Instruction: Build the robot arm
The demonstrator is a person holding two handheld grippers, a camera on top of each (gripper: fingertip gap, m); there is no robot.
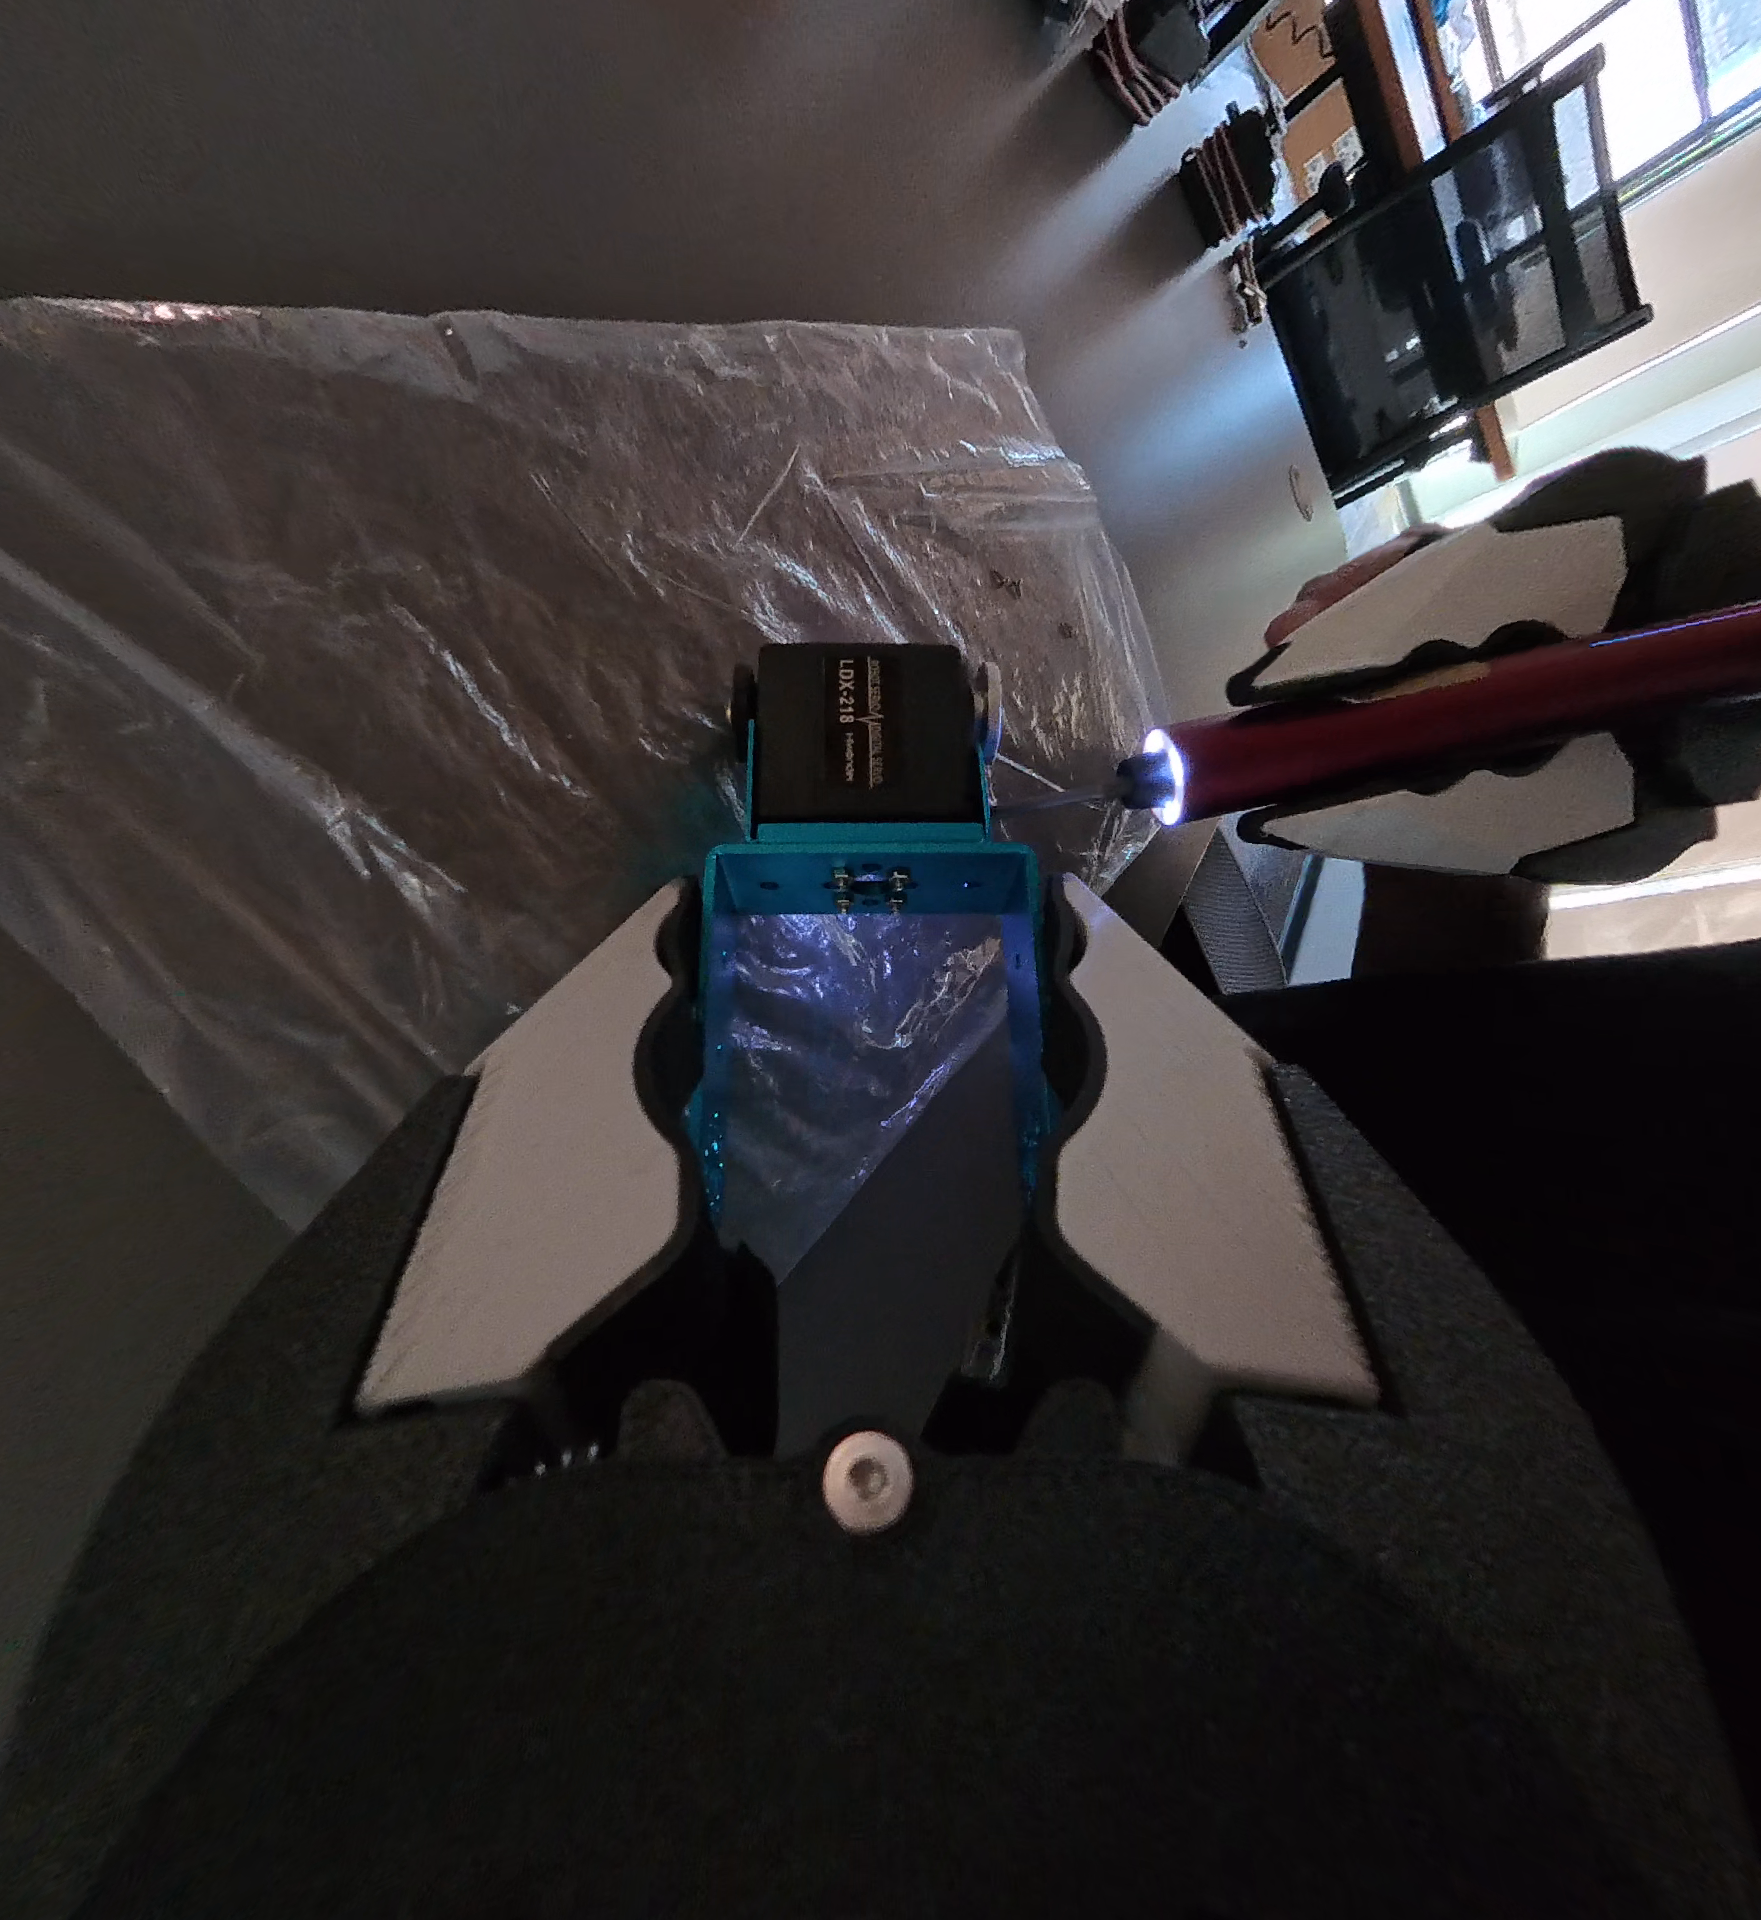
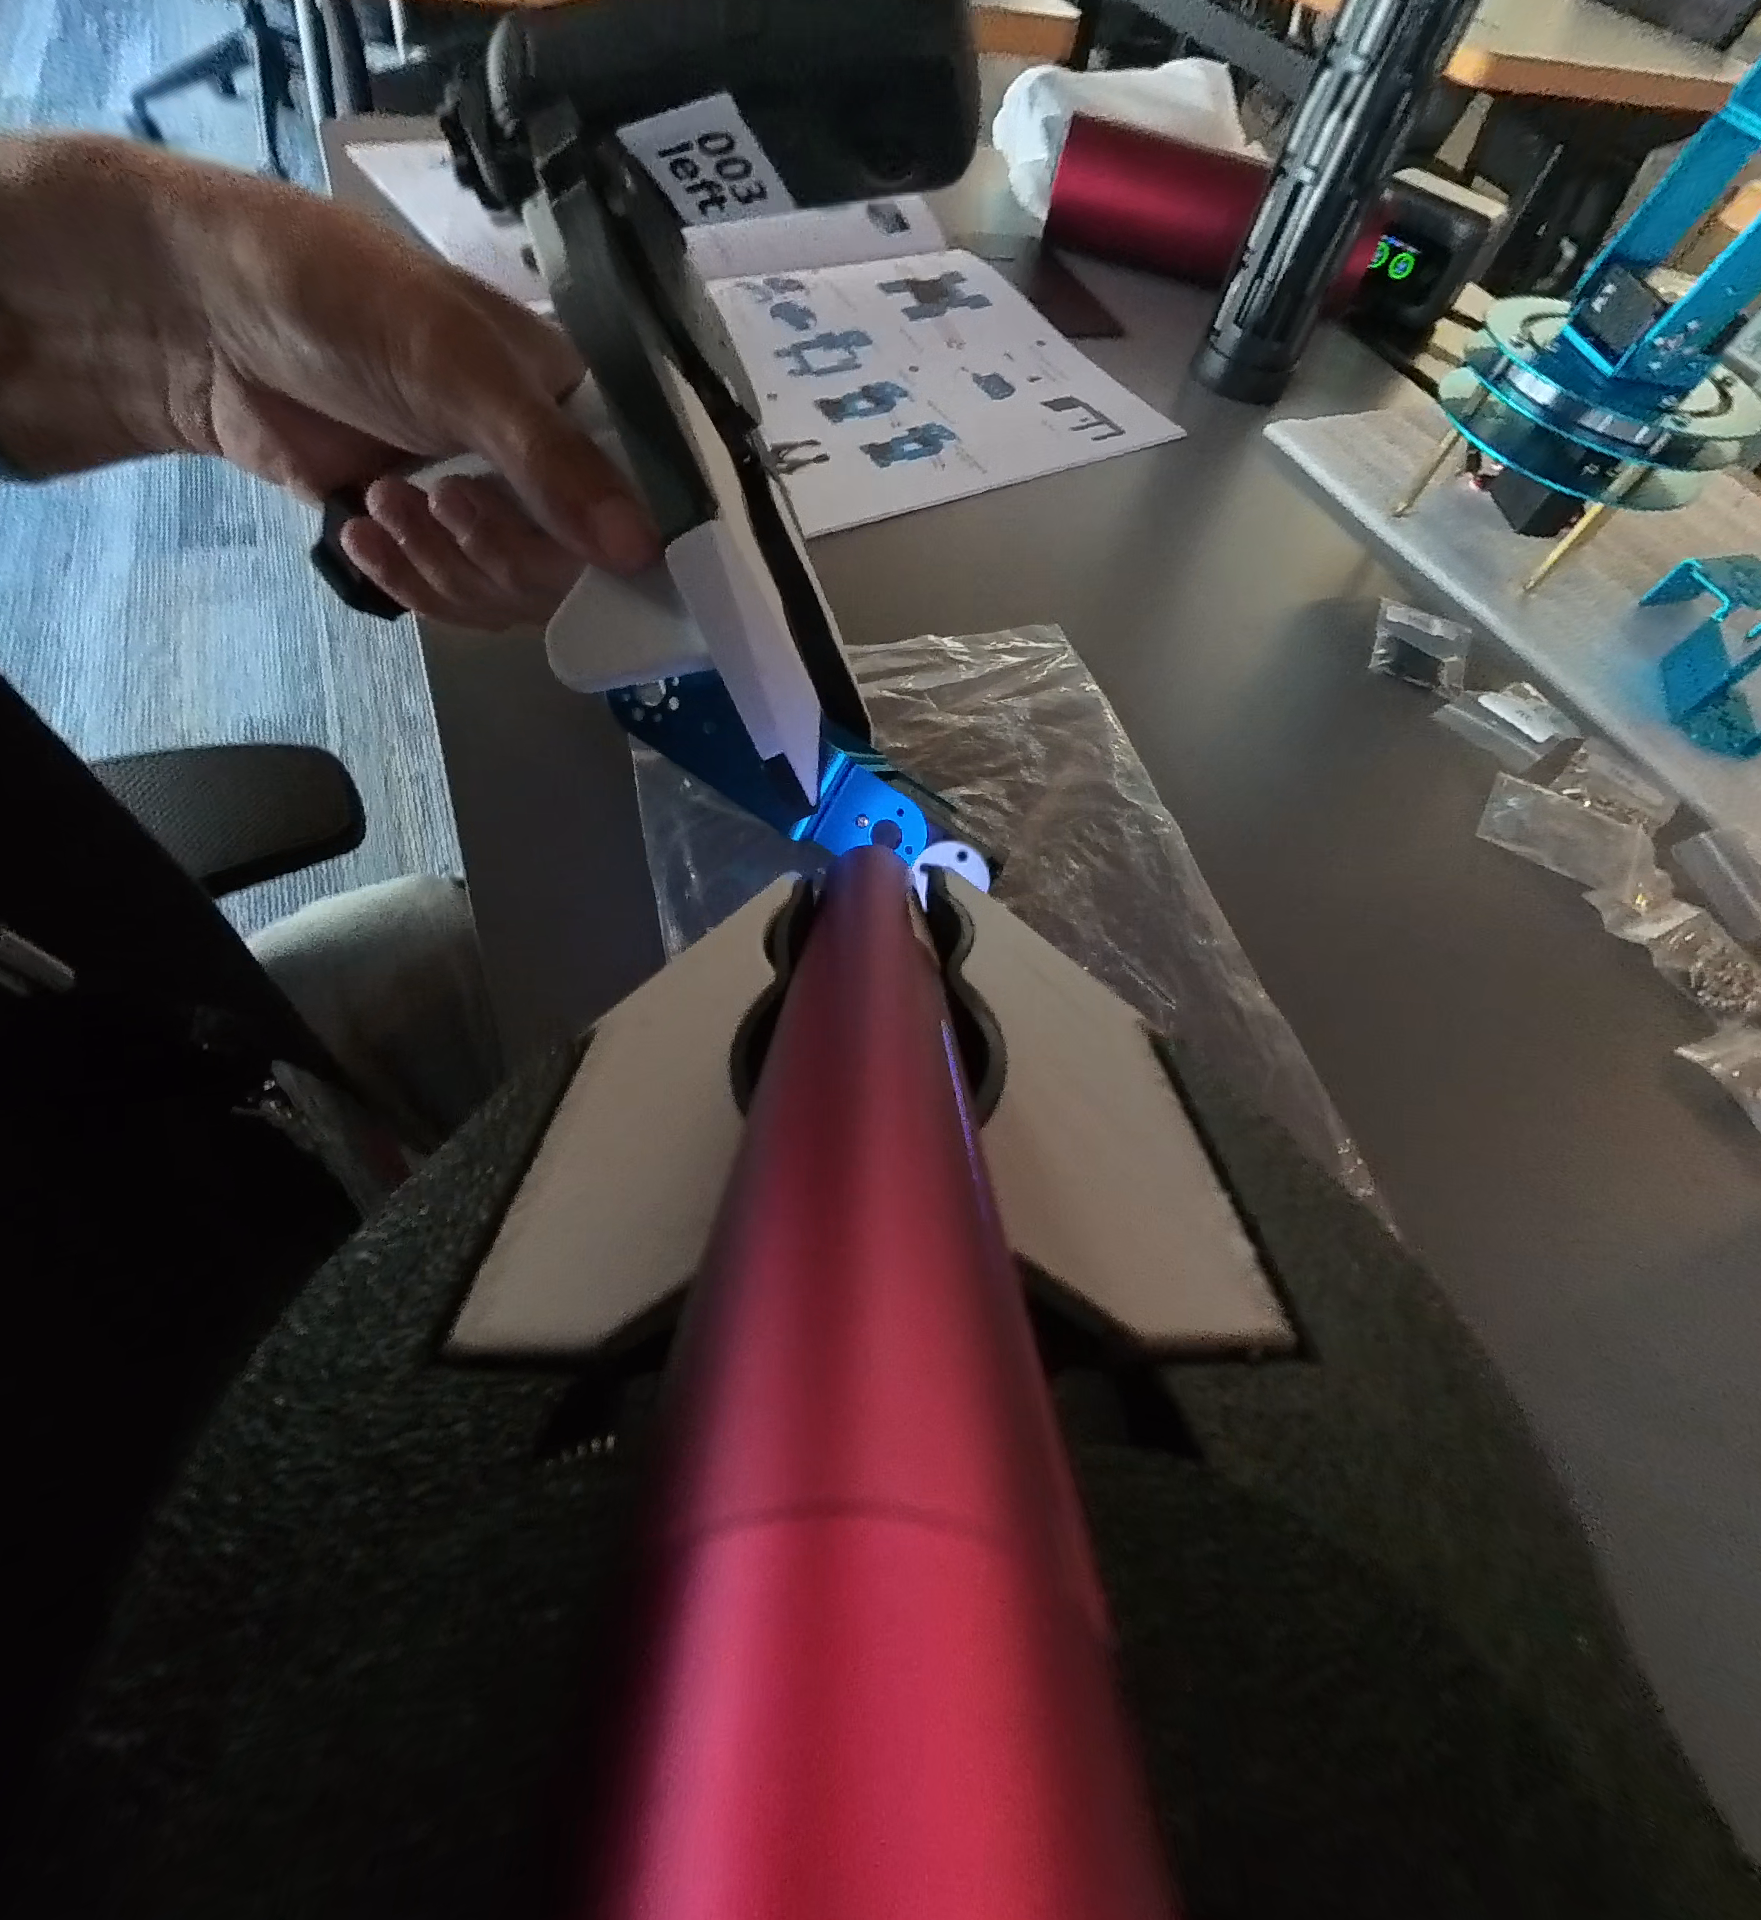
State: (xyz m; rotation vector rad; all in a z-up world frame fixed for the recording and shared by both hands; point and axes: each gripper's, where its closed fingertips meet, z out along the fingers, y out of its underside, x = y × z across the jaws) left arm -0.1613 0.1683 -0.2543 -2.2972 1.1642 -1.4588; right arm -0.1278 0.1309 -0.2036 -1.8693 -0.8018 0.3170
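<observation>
Tongs, L (image 1: 865, 904): clamped on blue bracket (image 1: 871, 883) w/ black motor (image 1: 860, 743). Tongs, R (image 2: 871, 883): gripping red lit screwdriver (image 2: 855, 1351), tip at bracket side, above plastic bag (image 2: 1063, 831) on desk (image 2: 1478, 1247).

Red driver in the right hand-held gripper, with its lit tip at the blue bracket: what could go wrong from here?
1. The red driver is long and held along the right hand-held gripper; side pressure could skid its thin bit off the blue bracket.
2. The left hand-held gripper clamps only the bracket's side walls; a push might twist it and the black servo.
3. A dropped screw may vanish in the crinkled plastic bag.
</observation>
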